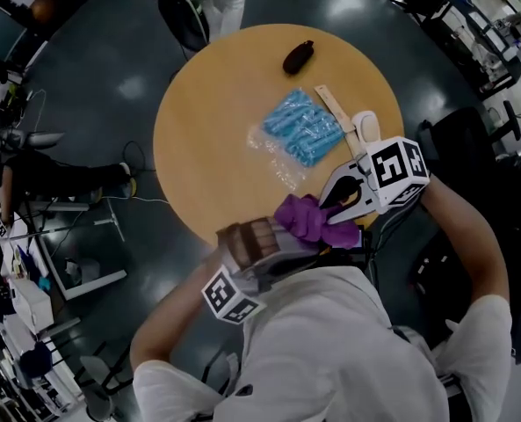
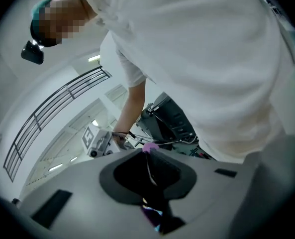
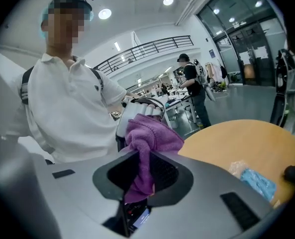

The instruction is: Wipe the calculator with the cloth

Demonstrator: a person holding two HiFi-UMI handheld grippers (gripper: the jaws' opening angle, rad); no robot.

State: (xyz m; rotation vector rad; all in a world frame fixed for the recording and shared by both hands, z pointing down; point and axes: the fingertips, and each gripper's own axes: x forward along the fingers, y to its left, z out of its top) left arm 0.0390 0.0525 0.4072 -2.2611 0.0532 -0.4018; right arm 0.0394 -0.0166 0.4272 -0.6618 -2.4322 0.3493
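Observation:
The purple cloth (image 1: 308,218) is bunched over the near edge of the round wooden table (image 1: 212,130), close to my chest. My right gripper (image 1: 330,213) is shut on it; in the right gripper view the cloth (image 3: 149,133) hangs out between the jaws of that gripper (image 3: 146,156). My left gripper (image 1: 282,238) points at the cloth from the left. In the left gripper view a thin dark flat thing, the calculator (image 2: 150,169) seen edge on, is clamped in the left gripper (image 2: 148,156), with a bit of purple at its far tip. Its face is hidden.
On the table lie a blue packet in a clear bag (image 1: 302,130), a dark case (image 1: 298,57), a wooden ruler (image 1: 333,108) and a white tool (image 1: 366,130). Office chairs (image 1: 471,139) stand to the right. People (image 3: 192,91) stand in the background.

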